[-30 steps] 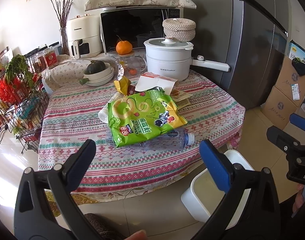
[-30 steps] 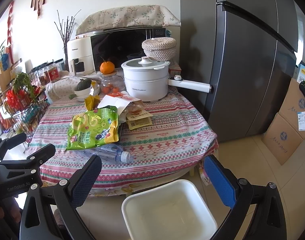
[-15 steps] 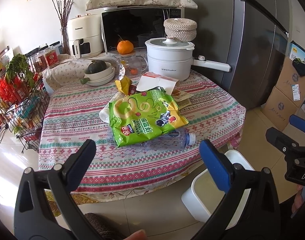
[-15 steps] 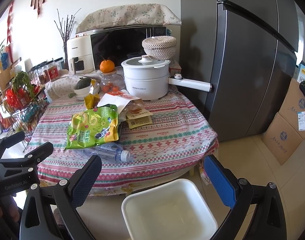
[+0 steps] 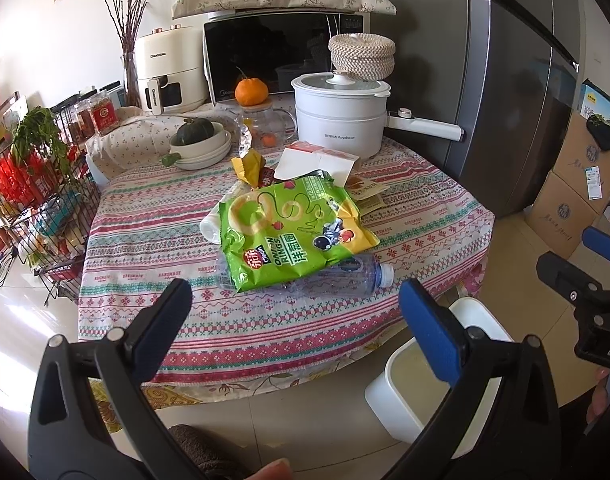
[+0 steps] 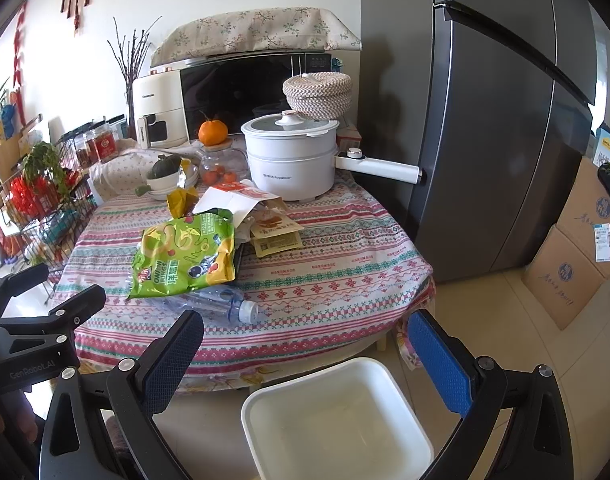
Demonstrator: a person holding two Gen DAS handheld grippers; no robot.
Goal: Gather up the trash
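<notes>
A green onion-rings snack bag [image 5: 293, 228] lies on a crushed clear plastic bottle [image 5: 345, 274] in the middle of the table; both also show in the right wrist view, the bag [image 6: 185, 252] and the bottle [image 6: 221, 306]. Behind them lie a yellow wrapper [image 5: 247, 166], white paper [image 5: 317, 162] and brown sachets [image 6: 275, 234]. A white bin [image 6: 333, 420] stands on the floor by the table's front edge. My left gripper [image 5: 295, 308] is open and empty, short of the table. My right gripper [image 6: 305, 344] is open and empty above the bin.
A white electric pot [image 5: 339, 120] with a long handle, a glass jar [image 5: 265, 128], bowls with a squash [image 5: 199, 142], a microwave [image 5: 281, 56] and an air fryer stand at the back. A wire rack [image 5: 33, 200] is left, a fridge [image 5: 505, 80] and cardboard boxes [image 5: 577, 192] right.
Both grippers have edged slightly toward the table; the trash pile looks a little nearer. Nothing was taken hold of or moved.
</notes>
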